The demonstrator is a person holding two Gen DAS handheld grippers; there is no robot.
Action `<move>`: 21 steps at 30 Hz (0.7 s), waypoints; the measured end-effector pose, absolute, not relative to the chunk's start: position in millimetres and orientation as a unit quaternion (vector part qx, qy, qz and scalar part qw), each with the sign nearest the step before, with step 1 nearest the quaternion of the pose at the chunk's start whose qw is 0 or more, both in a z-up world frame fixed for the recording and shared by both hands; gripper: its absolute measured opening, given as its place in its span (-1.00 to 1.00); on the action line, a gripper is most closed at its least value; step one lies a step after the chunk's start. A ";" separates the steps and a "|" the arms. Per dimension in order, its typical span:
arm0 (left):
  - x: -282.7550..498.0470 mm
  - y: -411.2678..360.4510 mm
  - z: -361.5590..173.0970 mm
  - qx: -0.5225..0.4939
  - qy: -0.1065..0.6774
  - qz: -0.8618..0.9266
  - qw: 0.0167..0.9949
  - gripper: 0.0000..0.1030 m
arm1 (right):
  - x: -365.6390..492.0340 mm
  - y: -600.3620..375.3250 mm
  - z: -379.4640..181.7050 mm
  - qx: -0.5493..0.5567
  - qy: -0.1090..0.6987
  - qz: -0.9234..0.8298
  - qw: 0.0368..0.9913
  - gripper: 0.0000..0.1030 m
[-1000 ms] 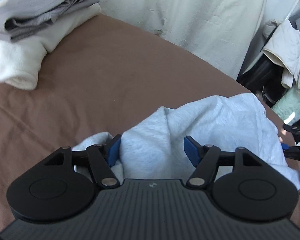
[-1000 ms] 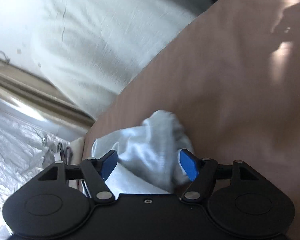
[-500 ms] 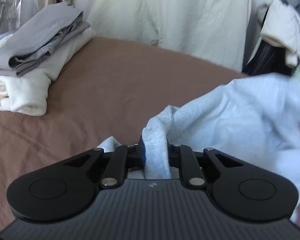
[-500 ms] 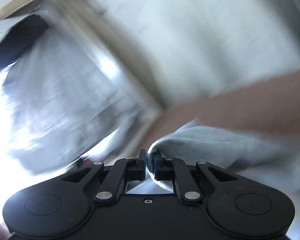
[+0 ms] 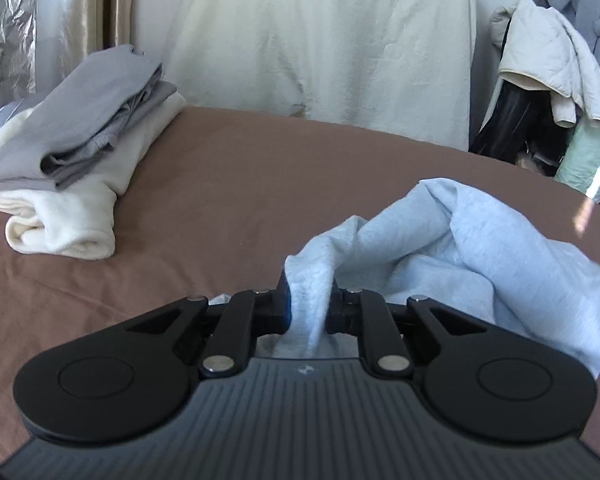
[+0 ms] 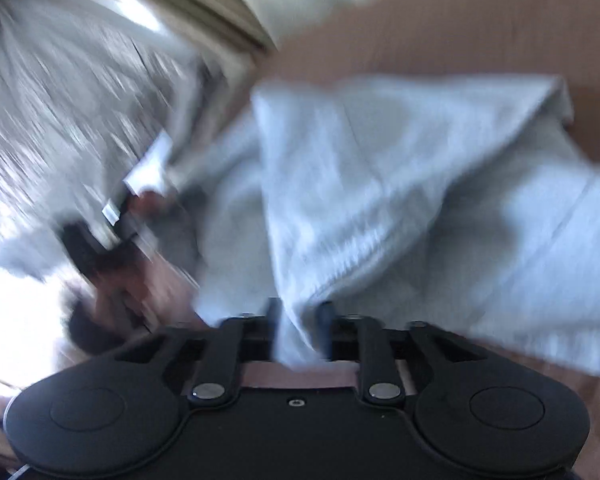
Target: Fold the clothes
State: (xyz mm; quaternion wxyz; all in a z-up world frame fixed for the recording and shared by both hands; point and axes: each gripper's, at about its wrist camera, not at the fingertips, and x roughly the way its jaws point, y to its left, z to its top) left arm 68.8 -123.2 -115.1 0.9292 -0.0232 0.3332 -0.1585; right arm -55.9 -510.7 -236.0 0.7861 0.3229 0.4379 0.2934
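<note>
A light blue-grey fleece garment (image 5: pixel 480 240) lies bunched on the brown bed sheet (image 5: pixel 240 184), trailing off to the right. My left gripper (image 5: pixel 307 306) is shut on a fold of it, lifted a little above the sheet. In the blurred right wrist view, my right gripper (image 6: pixel 300 330) is shut on another edge of the same garment (image 6: pixel 400 184), which spreads up and to the right over the sheet (image 6: pixel 440 28).
A stack of folded clothes, grey (image 5: pixel 92 120) on cream (image 5: pixel 68 224), sits at the left of the bed. A cream sheet (image 5: pixel 320 40) hangs behind the bed. Clothes (image 5: pixel 556 60) hang on a rack at the right. Curtains (image 5: pixel 60 20) hang at the far left.
Both grippers have closed on the garment and lifted it. The left view has tilted up, showing more wall. The right gripper has swung fast; its view is blurred.
</note>
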 end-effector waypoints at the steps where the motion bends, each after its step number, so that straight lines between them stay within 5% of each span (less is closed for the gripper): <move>1: 70.3 -124.1 -116.4 -0.026 0.336 -0.157 0.928 -0.75 | -56.8 -522.6 -232.8 0.350 0.411 0.298 0.787 0.21; 15: 61.4 -133.2 -129.7 -0.052 0.356 -0.181 0.915 -0.76 | -25.7 -546.4 -268.8 0.437 0.350 0.182 0.808 0.22; 21: 57.0 -143.6 -126.6 0.026 0.340 -0.156 0.927 -0.78 | 19.1 -515.7 -247.3 0.353 0.384 0.121 0.844 0.09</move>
